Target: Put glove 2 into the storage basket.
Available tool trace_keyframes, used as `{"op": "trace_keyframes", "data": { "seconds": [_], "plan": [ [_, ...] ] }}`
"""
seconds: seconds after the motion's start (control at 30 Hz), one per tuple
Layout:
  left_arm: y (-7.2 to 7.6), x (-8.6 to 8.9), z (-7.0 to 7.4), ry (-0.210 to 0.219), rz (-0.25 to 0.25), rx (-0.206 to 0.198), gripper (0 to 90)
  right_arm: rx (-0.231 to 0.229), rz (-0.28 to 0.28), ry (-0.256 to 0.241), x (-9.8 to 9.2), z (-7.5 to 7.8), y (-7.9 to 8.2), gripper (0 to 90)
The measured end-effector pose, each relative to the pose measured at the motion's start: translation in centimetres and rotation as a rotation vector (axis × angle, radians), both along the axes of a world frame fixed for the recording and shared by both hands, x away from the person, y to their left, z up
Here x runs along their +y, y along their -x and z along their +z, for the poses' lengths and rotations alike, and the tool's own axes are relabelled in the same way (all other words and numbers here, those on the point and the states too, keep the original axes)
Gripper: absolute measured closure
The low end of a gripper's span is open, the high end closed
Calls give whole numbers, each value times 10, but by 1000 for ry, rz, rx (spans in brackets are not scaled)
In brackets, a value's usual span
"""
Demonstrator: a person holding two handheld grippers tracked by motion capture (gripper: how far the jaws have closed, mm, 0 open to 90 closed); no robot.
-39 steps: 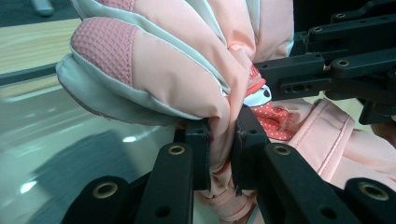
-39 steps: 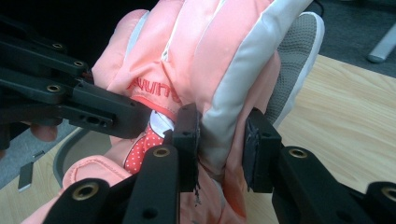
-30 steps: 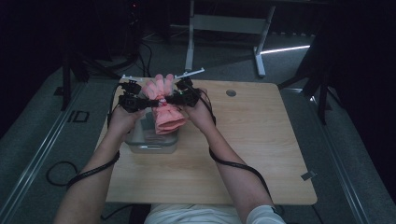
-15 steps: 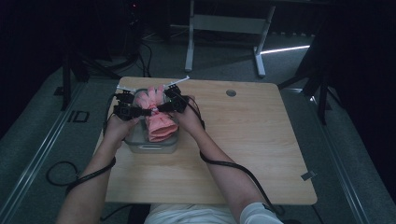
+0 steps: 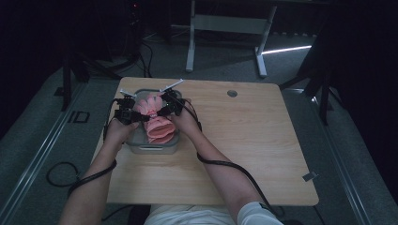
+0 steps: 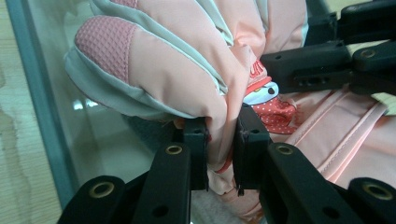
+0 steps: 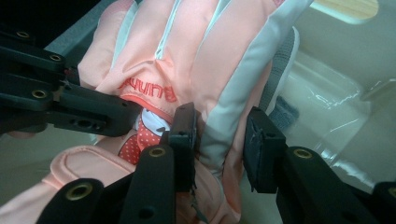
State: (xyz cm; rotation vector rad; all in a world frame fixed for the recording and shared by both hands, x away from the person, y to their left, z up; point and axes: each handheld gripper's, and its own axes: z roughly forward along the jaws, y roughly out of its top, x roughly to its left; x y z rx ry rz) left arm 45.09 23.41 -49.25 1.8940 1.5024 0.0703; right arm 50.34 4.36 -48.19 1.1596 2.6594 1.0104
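Both grippers clamp a pink glove (image 5: 155, 119) over a clear bin (image 5: 155, 149) at the table's (image 5: 244, 154) left side. The left gripper (image 6: 220, 140) is shut on a fold at the glove's edge; the right gripper (image 7: 218, 135) pinches a grey side panel, its jaws partly closed around the padding. The puffy fabric could slip from either thin bite, and the glove would sag or fall half outside the bin. The bin's rim lies close under the glove and could snag it as it goes in. Farther off, a round hole (image 5: 232, 93) marks the tabletop, and a frame's legs (image 5: 225, 42) stand beyond on dark floor.
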Motion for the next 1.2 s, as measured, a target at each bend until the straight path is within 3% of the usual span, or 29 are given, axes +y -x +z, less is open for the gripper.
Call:
{"op": "trace_keyframes", "data": {
  "seconds": [0.1,0.33,0.47,0.5,0.63,0.73,0.77,0.8,1.0,1.2],
  "plan": [
    [0,1,-1,-6,-1,6,773,5,-2,3,1,-2,-1,673],
    [-2,-5,-2,-105,-10,9,769,14,-6,21,5,-7,-6,672],
    [-2,-8,1,-146,2,12,706,17,-3,28,6,-6,-7,642],
    [-2,-9,2,-162,6,8,642,12,0,26,7,-4,-8,611],
    [2,-8,7,-185,18,-20,588,10,2,14,6,0,-8,581],
    [5,-6,11,-183,32,-31,507,5,4,3,5,4,-8,567],
    [8,-4,17,-179,45,-50,461,-3,-3,-23,1,13,-6,550],
    [11,-1,22,-184,52,-72,445,-11,1,-25,0,16,-6,535],
    [20,2,29,-185,45,-102,395,-44,14,-45,-4,37,2,485],
    [33,4,43,-125,44,-167,348,-56,32,-52,-12,46,8,452]
  ]
}}
